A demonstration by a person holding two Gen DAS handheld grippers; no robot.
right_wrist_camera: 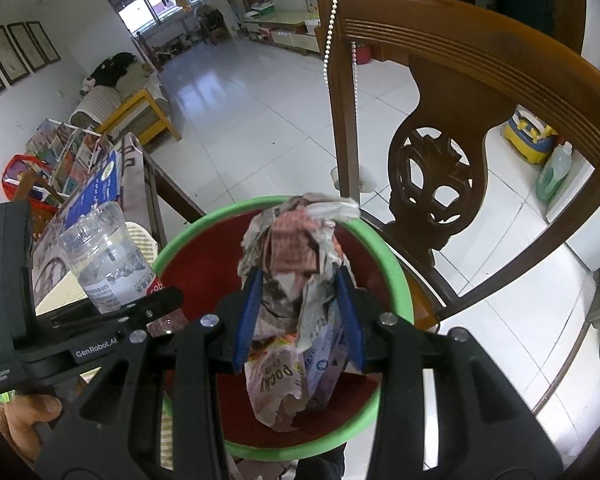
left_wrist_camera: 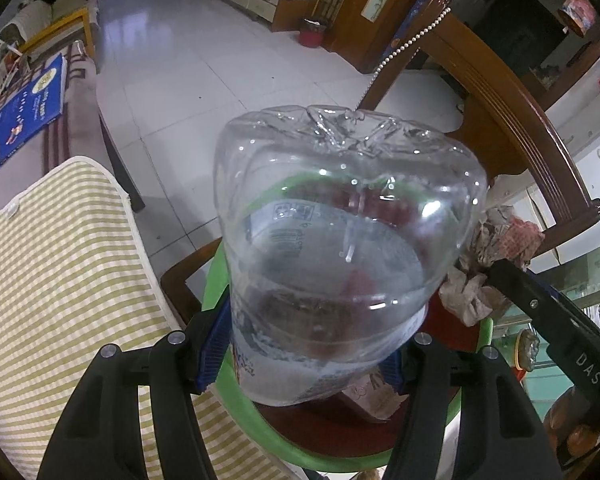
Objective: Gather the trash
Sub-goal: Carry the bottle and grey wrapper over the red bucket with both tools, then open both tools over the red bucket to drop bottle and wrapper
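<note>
Clamping a clear bottle (left_wrist_camera: 340, 248) between its blue pads (left_wrist_camera: 212, 348), the left gripper (left_wrist_camera: 304, 356) holds it base-up over the bin (left_wrist_camera: 236, 404), a red pail with a green rim. Some water sits in the bottle, and its label is pressed between the fingers. The right gripper (right_wrist_camera: 298, 316) is squeezed on a wad of crumpled newspaper (right_wrist_camera: 296, 248), which hangs directly above the bin (right_wrist_camera: 396, 264); a snack wrapper (right_wrist_camera: 276, 380) is bunched with the wad below the pads (right_wrist_camera: 250, 308). In the right wrist view the bottle (right_wrist_camera: 104, 252) and the left gripper (right_wrist_camera: 132, 308) appear at the bin's left edge, near the newspaper but apart from it. In the left wrist view the newspaper (left_wrist_camera: 496, 248) shows just right of the bottle. A wooden chair (right_wrist_camera: 440, 168) stands behind the bin, with a bead string (right_wrist_camera: 328, 28) draped over its back. A striped cushion (left_wrist_camera: 60, 280) lies left of the bin.
</note>
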